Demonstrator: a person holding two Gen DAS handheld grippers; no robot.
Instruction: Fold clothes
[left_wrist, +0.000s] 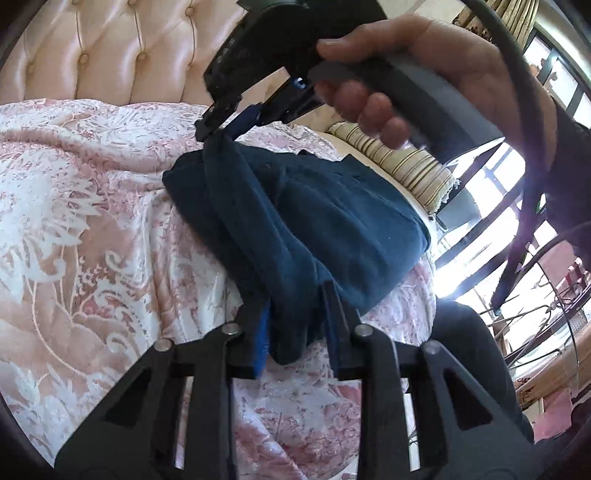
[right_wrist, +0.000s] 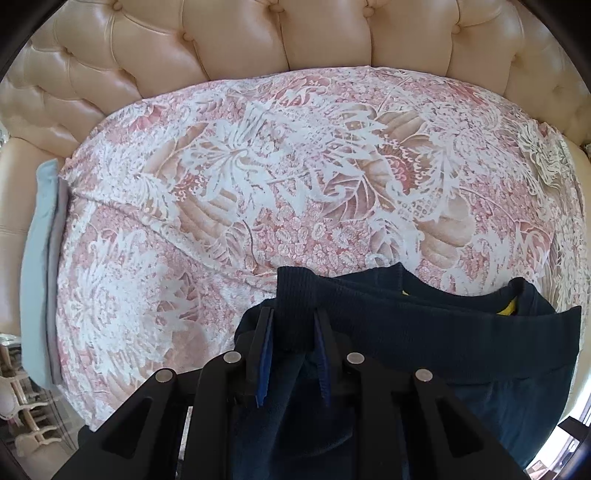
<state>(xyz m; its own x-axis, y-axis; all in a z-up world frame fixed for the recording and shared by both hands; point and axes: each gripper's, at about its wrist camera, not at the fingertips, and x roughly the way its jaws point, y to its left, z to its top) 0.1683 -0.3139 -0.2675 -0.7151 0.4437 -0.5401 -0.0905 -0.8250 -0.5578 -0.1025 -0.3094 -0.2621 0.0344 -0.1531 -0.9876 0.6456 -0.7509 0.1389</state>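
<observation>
On the left of the right wrist view, a light blue cloth (right_wrist: 40, 266) lies at the edge of the pink flowery bed cover (right_wrist: 258, 177). Behind the cover is the puffy headboard (right_wrist: 295, 33).

The dark blue sweater (left_wrist: 306, 218) hangs between both grippers, just over the bed cover. It looks doubled over already, so a fold could be partway done or nearly done.

The left gripper (left_wrist: 295, 325) is squeezed tight on a bunched end of the sweater. The right gripper (right_wrist: 293, 332) is squeezed tight on the ribbed edge, close to the neck hole with the yellow tag (right_wrist: 508, 308). A hand (left_wrist: 424, 85) holds the right gripper.

I think the sweater is soft and floppy, not stiff. It looks thick and a bit heavy, so it will sag in the middle. It will not break. The ribbed edges and corners look like the best places to hold, because they are thick and not slippery.
</observation>
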